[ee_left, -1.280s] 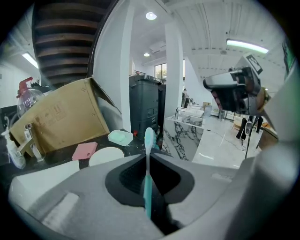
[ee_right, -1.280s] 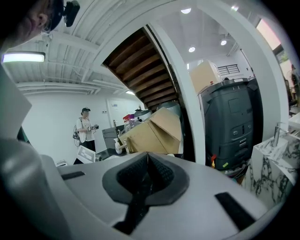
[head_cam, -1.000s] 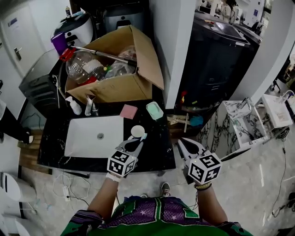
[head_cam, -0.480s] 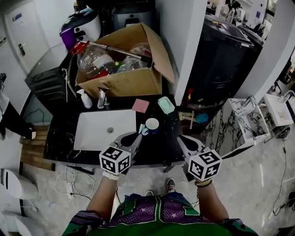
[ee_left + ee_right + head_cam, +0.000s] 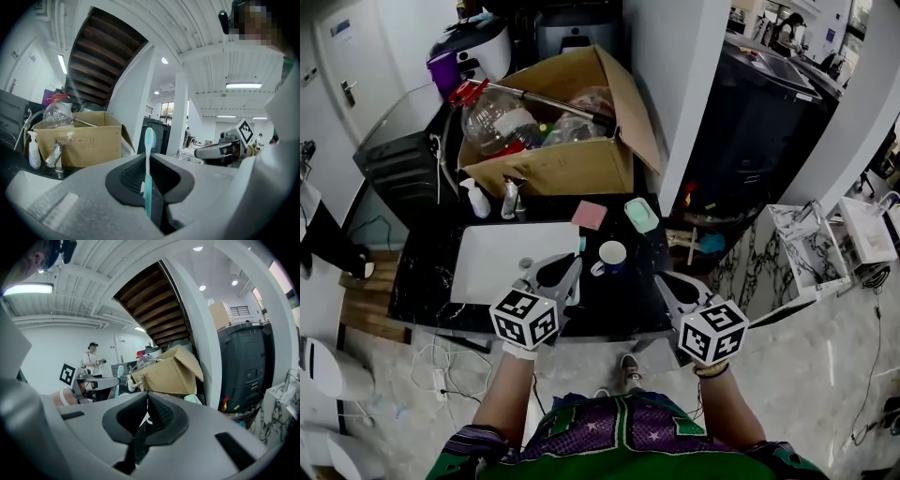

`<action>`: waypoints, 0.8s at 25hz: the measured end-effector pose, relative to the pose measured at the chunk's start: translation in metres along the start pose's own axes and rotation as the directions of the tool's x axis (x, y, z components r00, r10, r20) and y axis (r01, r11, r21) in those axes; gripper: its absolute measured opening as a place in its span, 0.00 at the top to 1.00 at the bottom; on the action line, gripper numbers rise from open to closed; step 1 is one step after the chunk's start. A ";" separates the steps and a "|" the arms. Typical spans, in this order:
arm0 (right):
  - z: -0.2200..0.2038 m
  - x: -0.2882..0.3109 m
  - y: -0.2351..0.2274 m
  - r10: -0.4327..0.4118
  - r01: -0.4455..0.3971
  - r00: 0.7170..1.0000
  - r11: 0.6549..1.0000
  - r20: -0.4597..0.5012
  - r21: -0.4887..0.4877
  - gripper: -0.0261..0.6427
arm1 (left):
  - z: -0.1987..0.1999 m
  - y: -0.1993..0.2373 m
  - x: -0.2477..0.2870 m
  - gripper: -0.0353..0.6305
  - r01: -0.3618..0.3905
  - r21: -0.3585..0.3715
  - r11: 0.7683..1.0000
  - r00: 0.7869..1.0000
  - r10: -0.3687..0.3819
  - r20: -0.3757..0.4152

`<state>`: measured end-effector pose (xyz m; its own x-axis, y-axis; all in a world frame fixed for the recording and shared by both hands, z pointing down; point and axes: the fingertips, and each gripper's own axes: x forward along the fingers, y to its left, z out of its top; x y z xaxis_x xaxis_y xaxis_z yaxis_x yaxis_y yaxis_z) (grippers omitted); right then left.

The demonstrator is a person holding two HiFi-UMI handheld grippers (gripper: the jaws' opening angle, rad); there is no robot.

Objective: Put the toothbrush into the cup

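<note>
Left gripper (image 5: 555, 274) clamped on toothbrush (image 5: 149, 154), handle along jaws; cup (image 5: 612, 255) near, ahead-right on counter (image 5: 619, 302). Right gripper (image 5: 671, 287) closed, empty.

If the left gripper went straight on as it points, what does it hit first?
Probably the right corner of the cardboard box, or the white pillar just beside it; depth is unclear. The left gripper, shut on the toothbrush, points left of the cup.
</note>
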<state>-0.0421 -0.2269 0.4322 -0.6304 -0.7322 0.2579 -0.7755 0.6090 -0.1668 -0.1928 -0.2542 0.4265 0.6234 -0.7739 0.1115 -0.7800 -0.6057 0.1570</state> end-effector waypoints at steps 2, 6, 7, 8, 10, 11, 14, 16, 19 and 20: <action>0.003 0.004 -0.004 0.012 -0.012 1.000 1.000 0.002 -0.005 0.95 | 0.006 0.000 0.008 0.89 -0.007 0.011 1.000 1.000 0.007 0.008; 0.009 0.011 -0.018 0.027 -0.027 1.000 1.000 0.009 -0.012 0.95 | 0.016 0.002 0.031 0.89 -0.014 0.030 0.999 1.000 0.013 0.021; 0.010 0.011 -0.024 0.027 -0.027 1.000 1.000 0.012 -0.010 0.95 | 0.018 0.002 0.038 0.89 -0.013 0.031 0.999 1.000 0.012 0.022; 0.011 0.012 -0.029 0.025 -0.025 1.000 1.000 0.016 -0.006 0.95 | 0.019 0.003 0.045 0.89 -0.012 0.031 0.999 1.000 0.011 0.024; 0.013 0.015 -0.040 0.021 -0.021 1.000 1.000 0.021 0.001 0.95 | 0.020 0.005 0.059 0.89 -0.010 0.033 0.999 1.000 0.009 0.022; 0.014 0.016 -0.045 0.019 -0.019 1.000 1.000 0.022 0.002 0.95 | 0.020 0.006 0.067 0.89 -0.010 0.035 0.999 1.000 0.009 0.018; 0.016 0.019 -0.061 0.014 -0.014 1.000 1.000 0.024 0.006 0.95 | 0.018 0.010 0.089 0.89 -0.006 0.040 0.999 1.000 0.006 0.005; 0.016 0.021 -0.071 0.007 -0.008 1.000 1.000 0.025 0.013 0.95 | 0.015 0.012 0.102 0.90 -0.005 0.039 0.999 1.000 0.005 -0.002; 0.016 0.025 -0.085 0.000 0.000 1.000 1.000 0.023 0.024 0.95 | 0.010 0.015 0.122 0.89 -0.001 0.035 0.999 1.000 0.001 -0.010; 0.016 0.026 -0.090 -0.002 0.001 1.000 1.000 0.022 0.027 0.95 | 0.008 0.017 0.128 0.89 0.001 0.032 0.999 1.000 -0.001 -0.014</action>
<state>0.0101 -0.3057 0.4388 -0.6295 -0.7399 0.2373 -0.7770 0.5994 -0.1923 -0.1266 -0.3647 0.4351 0.6249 -0.7706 0.1248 -0.7804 -0.6126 0.1253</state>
